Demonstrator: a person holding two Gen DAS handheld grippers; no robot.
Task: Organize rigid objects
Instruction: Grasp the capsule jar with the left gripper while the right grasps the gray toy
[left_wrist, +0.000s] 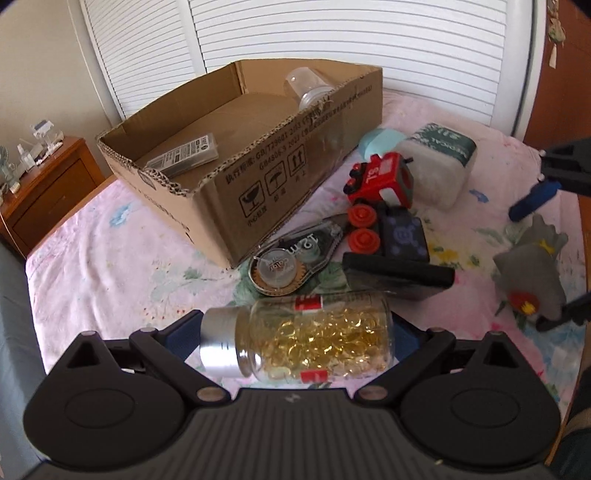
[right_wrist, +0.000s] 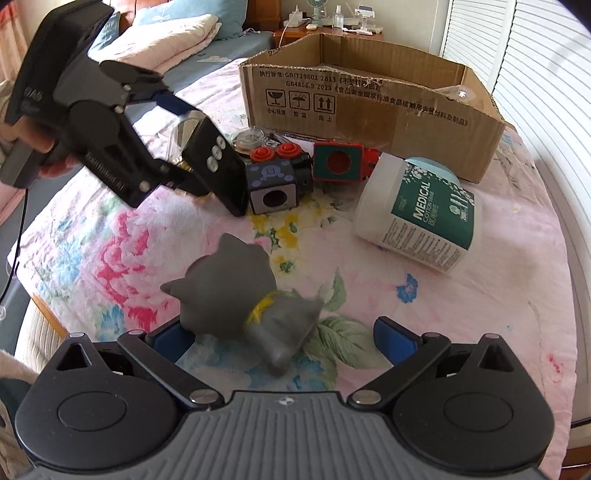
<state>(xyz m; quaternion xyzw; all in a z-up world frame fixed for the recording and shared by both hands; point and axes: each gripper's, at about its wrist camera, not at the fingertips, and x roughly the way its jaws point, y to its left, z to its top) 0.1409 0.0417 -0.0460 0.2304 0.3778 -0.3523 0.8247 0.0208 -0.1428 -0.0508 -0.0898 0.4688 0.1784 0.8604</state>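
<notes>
A capsule bottle (left_wrist: 295, 336) (lying sideways, silver cap leftward) is bracketed by the widely spread left gripper (left_wrist: 295, 332); contact cannot be told. A grey cat figurine (right_wrist: 251, 310) is seen between the right gripper's (right_wrist: 284, 339) parted fingers. Beyond, 2 toy blocks (right_wrist: 273, 181) lie before the cardboard box (right_wrist: 369, 103).

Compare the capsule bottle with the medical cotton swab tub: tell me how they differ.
The capsule bottle is clear with a silver cap and shows golden capsules; the medical cotton swab tub is cloudy white with a green label and a pale blue lid. The bottle sits between the left gripper's fingers; the tub lies on the floral sheet, away from both grippers. The bottle looks slimmer, the tub squatter. Both lie on their sides, outside the cardboard box.
</notes>
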